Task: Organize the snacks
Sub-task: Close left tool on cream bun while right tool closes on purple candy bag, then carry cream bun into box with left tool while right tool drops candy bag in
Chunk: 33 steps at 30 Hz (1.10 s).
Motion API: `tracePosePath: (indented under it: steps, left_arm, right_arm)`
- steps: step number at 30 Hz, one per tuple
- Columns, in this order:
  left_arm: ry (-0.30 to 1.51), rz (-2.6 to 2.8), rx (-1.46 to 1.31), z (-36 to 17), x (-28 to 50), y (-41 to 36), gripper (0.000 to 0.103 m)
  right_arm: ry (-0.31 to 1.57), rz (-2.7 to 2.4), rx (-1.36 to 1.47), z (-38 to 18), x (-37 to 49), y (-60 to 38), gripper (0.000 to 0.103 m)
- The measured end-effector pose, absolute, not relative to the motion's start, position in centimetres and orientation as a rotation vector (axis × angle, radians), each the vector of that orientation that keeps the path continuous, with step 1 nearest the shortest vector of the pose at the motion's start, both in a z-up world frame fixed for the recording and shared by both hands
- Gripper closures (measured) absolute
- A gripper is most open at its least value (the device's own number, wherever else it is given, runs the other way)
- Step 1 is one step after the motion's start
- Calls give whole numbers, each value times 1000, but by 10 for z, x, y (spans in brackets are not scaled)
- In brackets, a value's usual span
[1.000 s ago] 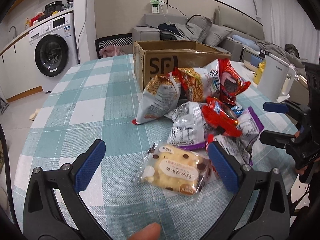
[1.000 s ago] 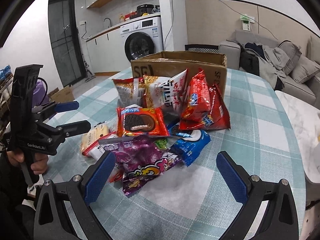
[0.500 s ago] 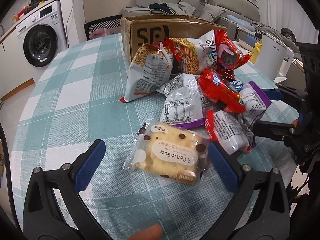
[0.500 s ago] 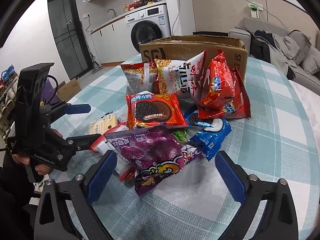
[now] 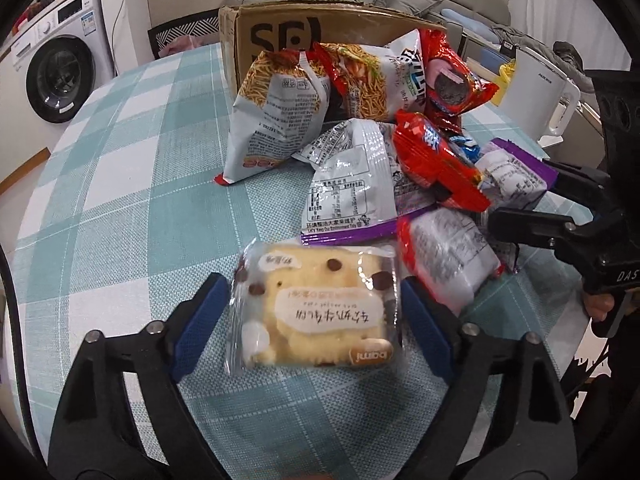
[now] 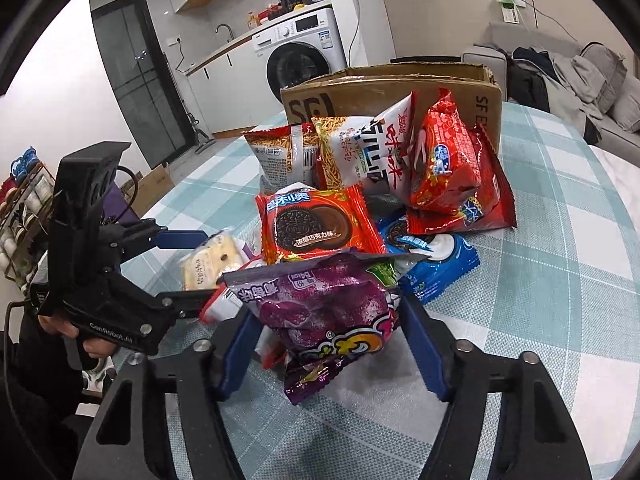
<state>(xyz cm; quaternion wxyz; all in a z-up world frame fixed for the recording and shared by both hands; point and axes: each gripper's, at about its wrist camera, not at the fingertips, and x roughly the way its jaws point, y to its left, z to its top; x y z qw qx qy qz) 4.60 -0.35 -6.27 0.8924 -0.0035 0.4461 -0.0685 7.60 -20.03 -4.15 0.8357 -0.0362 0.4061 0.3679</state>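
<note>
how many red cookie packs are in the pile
3 visible. One lies flat in the pile's middle, showing a dark cookie. Two lean by the cardboard box: one in front, one behind it. Others may be hidden underneath.

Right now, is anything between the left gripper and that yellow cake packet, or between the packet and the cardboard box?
Nothing separates them: the left gripper has been closing its jaws on the cake packet. Toward the cardboard box, the snack pile lies directly in line, leaning against its front wall.
</note>
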Motion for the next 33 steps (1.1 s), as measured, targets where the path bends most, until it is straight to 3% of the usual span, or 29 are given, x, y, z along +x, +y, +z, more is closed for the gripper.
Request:
tracePosePath:
  steps: [6, 33]
  left_arm:
    - [879, -165, -7, -58, 41, -2, 44]
    - [650, -103, -114, 23, 17, 19, 45]
  right_arm:
    - [860, 768, -79, -43, 74, -202, 47]
    - [713, 749, 1, 10, 55, -230, 54]
